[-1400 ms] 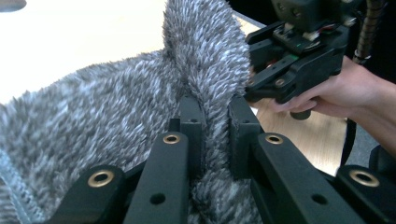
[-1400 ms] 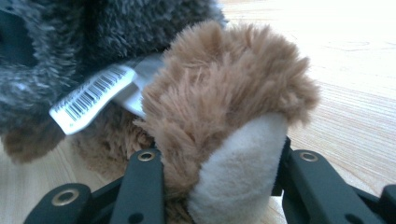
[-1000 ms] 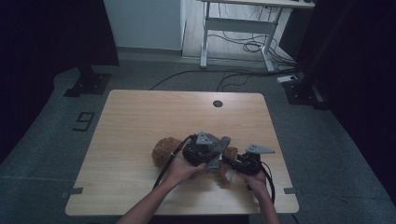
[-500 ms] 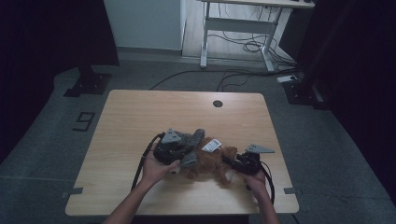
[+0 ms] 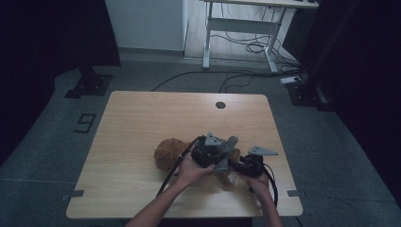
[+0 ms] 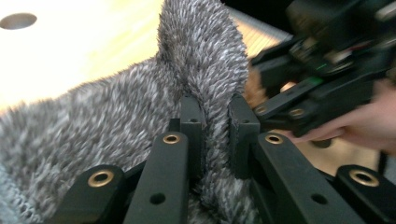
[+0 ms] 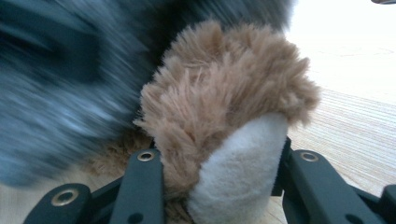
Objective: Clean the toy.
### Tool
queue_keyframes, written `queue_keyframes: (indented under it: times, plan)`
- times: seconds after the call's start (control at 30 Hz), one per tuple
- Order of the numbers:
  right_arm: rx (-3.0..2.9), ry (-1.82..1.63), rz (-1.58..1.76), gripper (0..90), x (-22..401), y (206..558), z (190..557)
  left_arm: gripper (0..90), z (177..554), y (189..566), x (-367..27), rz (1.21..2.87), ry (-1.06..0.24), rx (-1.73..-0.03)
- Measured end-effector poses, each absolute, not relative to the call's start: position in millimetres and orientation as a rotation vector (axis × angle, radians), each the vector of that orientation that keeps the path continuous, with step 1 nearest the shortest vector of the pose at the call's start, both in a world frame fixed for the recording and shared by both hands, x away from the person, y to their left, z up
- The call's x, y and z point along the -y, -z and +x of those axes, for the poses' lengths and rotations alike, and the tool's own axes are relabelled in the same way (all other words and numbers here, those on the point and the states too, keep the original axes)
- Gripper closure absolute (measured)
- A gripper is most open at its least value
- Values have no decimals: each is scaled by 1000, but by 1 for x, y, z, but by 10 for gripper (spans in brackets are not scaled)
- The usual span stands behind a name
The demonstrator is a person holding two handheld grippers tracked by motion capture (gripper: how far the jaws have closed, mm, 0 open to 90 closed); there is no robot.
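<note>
A brown plush toy (image 5: 166, 153) lies on the wooden table (image 5: 142, 123), near its front edge. A grey fuzzy fabric piece (image 6: 201, 56) sits on the toy, and my left gripper (image 6: 215, 116) is shut on a fold of it. In the high view the left gripper (image 5: 218, 152) is over the toy's middle. My right gripper (image 7: 217, 154) is shut on the toy's brown foot (image 7: 219, 88), with the foot's white sole (image 7: 238, 172) between the jaws. From above, the right gripper (image 5: 238, 165) sits just right of the left one. Hands and grippers hide most of the toy's body.
A round cable hole (image 5: 220, 104) is in the table's far side. The table's front edge (image 5: 184, 213) runs close under the forearms. Beyond the table stand a white desk frame (image 5: 241, 28) with floor cables and a black stand base (image 5: 90, 85).
My left gripper swung left half a second ago and has come back right, over the toy, holding the grey fabric. The right gripper has stayed nearly in place.
</note>
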State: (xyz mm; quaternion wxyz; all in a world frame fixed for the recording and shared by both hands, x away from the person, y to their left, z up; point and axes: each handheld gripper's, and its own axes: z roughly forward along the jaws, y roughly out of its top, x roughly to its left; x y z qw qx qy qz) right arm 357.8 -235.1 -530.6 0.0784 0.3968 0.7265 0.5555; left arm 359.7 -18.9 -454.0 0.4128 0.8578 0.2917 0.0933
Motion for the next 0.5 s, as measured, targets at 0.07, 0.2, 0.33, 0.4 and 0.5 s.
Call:
queue_keyframes:
  times: [0.07, 0.2, 0.33, 0.4, 0.5]
  plan:
    - [-2176, -1660, 1184, 622, 235, 530, 358, 794, 360, 455, 18, 2169, -257, -729]
    - [-2174, -1667, 1181, 621, 235, 529, 358, 794, 359, 453, 8, 2181, -286, -731]
    - [-2173, -1667, 1182, 621, 236, 529, 357, 795, 358, 449, -13, 2159, -313, -765]
    - [-2173, -1669, 1183, 621, 237, 530, 358, 794, 358, 447, -27, 2140, -325, -796]
    - [-2170, -1678, 1186, 621, 237, 531, 358, 794, 359, 447, -54, 2104, -321, -847]
